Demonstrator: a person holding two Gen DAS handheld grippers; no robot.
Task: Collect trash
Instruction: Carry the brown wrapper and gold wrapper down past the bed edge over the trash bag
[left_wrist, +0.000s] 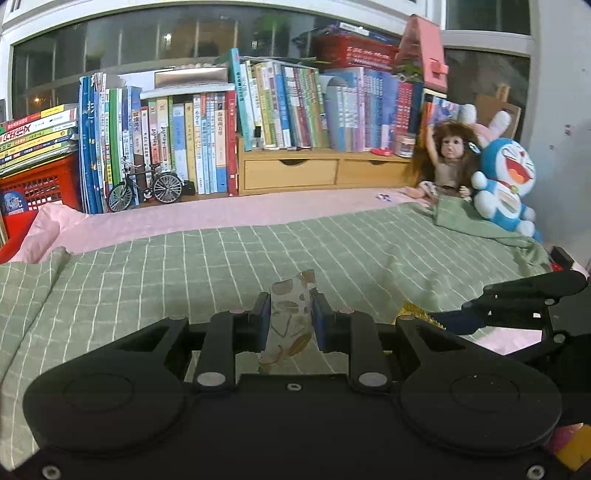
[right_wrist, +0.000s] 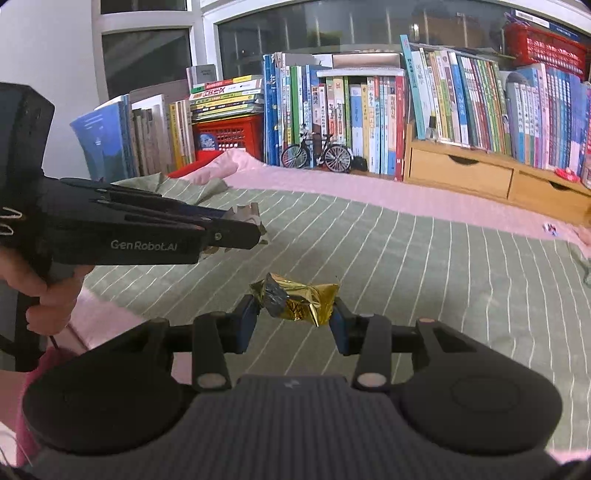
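Note:
My left gripper (left_wrist: 289, 306) is shut on a pale snack wrapper (left_wrist: 290, 314) with brown leaf prints, held upright between the blue pads above the green checked blanket (left_wrist: 184, 273). In the right wrist view the same left gripper (right_wrist: 255, 230) comes in from the left with the wrapper (right_wrist: 245, 214) sticking out of its tip. My right gripper (right_wrist: 293, 317) is shut on a crumpled gold foil wrapper (right_wrist: 299, 302), pinched from both sides. From the left wrist view, the right gripper (left_wrist: 443, 321) shows at the right edge with a bit of gold foil (left_wrist: 415, 310).
Rows of books (left_wrist: 280, 107), a wooden drawer unit (left_wrist: 317, 171), a red crate (left_wrist: 37, 184) and a model bicycle (left_wrist: 146, 186) line the back. A doll (left_wrist: 448, 162) and a blue plush toy (left_wrist: 506, 184) sit at the right. A small wrapper (right_wrist: 550, 228) lies on the pink sheet (left_wrist: 240, 210).

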